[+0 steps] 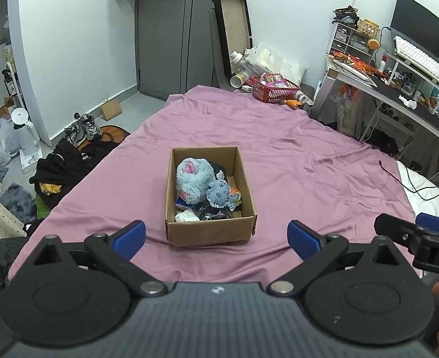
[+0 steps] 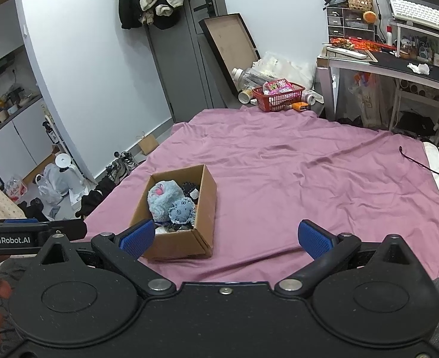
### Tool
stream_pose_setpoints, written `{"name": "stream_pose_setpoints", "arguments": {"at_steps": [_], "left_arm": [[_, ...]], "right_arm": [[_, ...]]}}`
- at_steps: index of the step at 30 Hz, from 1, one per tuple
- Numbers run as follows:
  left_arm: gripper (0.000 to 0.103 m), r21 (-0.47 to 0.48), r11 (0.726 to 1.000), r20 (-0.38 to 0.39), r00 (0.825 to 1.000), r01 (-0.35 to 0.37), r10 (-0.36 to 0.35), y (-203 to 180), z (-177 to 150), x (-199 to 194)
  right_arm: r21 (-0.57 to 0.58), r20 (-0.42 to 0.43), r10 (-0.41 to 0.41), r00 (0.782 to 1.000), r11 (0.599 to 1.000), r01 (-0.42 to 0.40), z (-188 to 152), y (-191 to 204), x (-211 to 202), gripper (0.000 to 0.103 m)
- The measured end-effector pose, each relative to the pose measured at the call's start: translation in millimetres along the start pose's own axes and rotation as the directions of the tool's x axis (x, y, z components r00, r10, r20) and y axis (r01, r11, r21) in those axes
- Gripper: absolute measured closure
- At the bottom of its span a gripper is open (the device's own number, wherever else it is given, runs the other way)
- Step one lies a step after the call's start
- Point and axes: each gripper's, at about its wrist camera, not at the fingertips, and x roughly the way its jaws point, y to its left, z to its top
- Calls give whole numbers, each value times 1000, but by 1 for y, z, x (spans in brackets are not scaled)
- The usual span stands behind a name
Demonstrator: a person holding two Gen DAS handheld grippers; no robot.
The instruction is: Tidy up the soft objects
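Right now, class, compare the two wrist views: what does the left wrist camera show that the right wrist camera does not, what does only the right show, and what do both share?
Only the left wrist view shows the black clothes heaped on the floor beside the bed and the white items at the box's near end. Only the right wrist view shows the kitchen counter past the arch and the full coat on the door. Both share the pink sheet, the cardboard box holding blue plush toys, the red basket, and an open claw, left and right.
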Motion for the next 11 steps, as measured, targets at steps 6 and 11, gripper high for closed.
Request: {"name": "stream_pose_setpoints", "arguments": {"at_steps": [6,11], "left_arm": [[3,9,1000,-15,1000,5,-5,-4,-1,0],[3,30,1000,-4,1000,10,-10,-13,1,-2]], "right_arm": [[0,5,2,1000,1000,-2,1,0,-2,0],[9,4,-1,1000,1000,1,2,-2,0,0]]}}
